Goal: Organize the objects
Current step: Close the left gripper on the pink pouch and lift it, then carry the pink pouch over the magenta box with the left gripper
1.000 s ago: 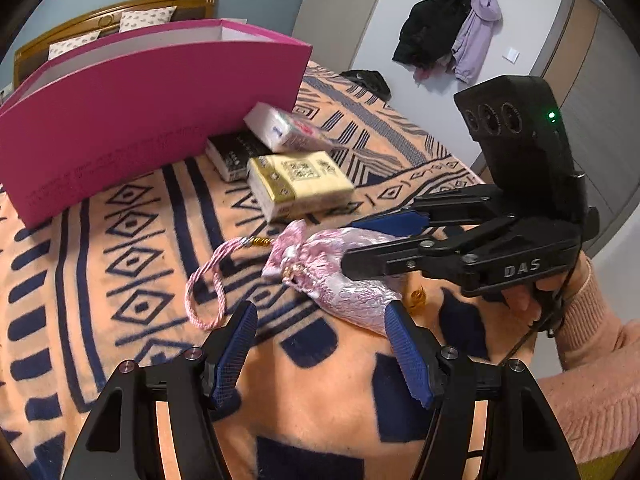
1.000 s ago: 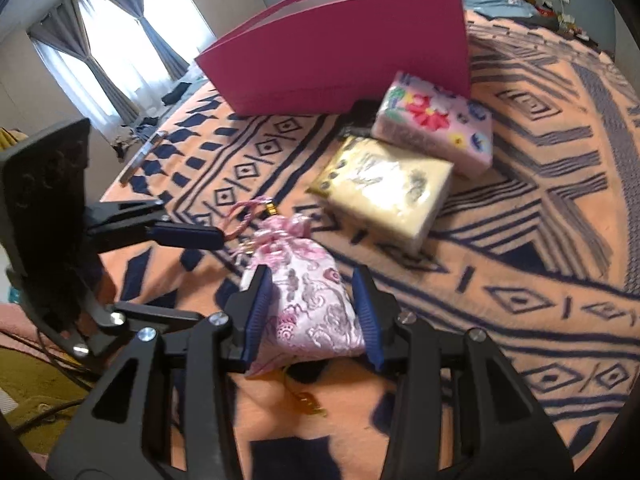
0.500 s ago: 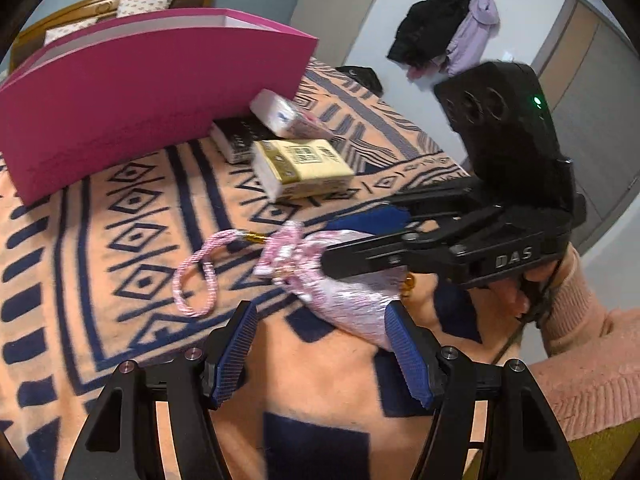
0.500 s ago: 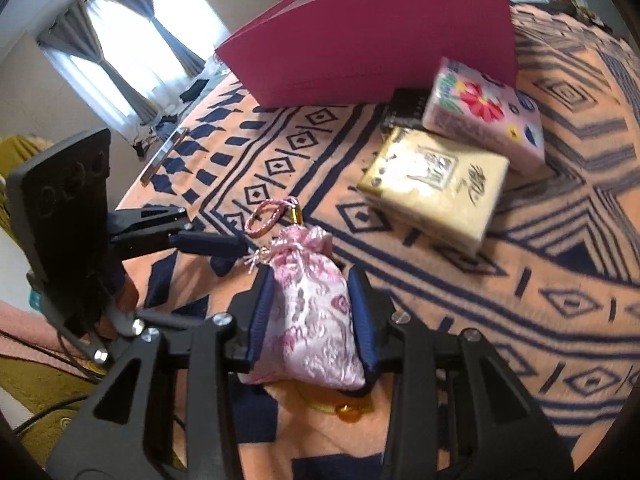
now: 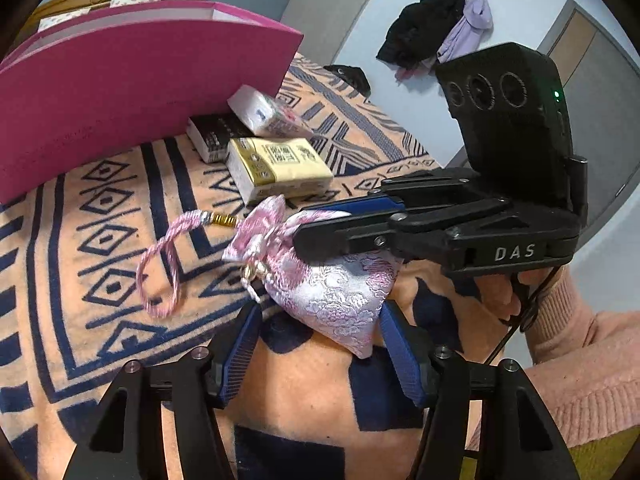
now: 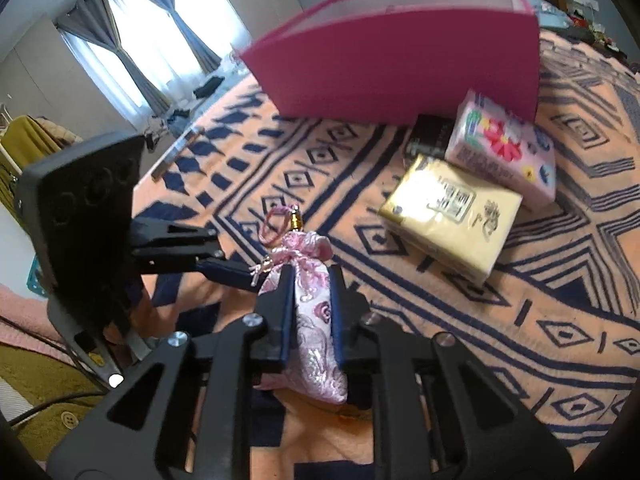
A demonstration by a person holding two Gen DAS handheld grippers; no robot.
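Observation:
A pink-and-white brocade drawstring pouch (image 6: pixel 313 308) lies on the patterned bedspread (image 6: pixel 520 340), its pink cord loop (image 5: pixel 160 272) trailing to the left. My right gripper (image 6: pixel 311 312) is shut on the pouch's middle, both pads pressed into the cloth. The left wrist view shows it from the side as the right gripper (image 5: pixel 312 226) squeezing the pouch (image 5: pixel 340 300) near its gathered neck. My left gripper (image 5: pixel 320 354) has its jaws closing. The pouch's bottom corner sits between its blue pads (image 5: pixel 240 354) without touching them. In the right wrist view the left gripper (image 6: pixel 224 256) reaches in from the left.
Behind the pouch lie a yellow tissue pack (image 5: pixel 280 168), a floral tissue pack (image 6: pixel 504 148) and a black pack (image 5: pixel 212 136). A tall pink box (image 5: pixel 120 92) stands at the back. A person's hand in a pink sleeve (image 5: pixel 580 352) holds the right gripper.
The right jaws have closed from around the pouch onto it. The left jaws have narrowed a little, and the pouch's bottom end now sits between them.

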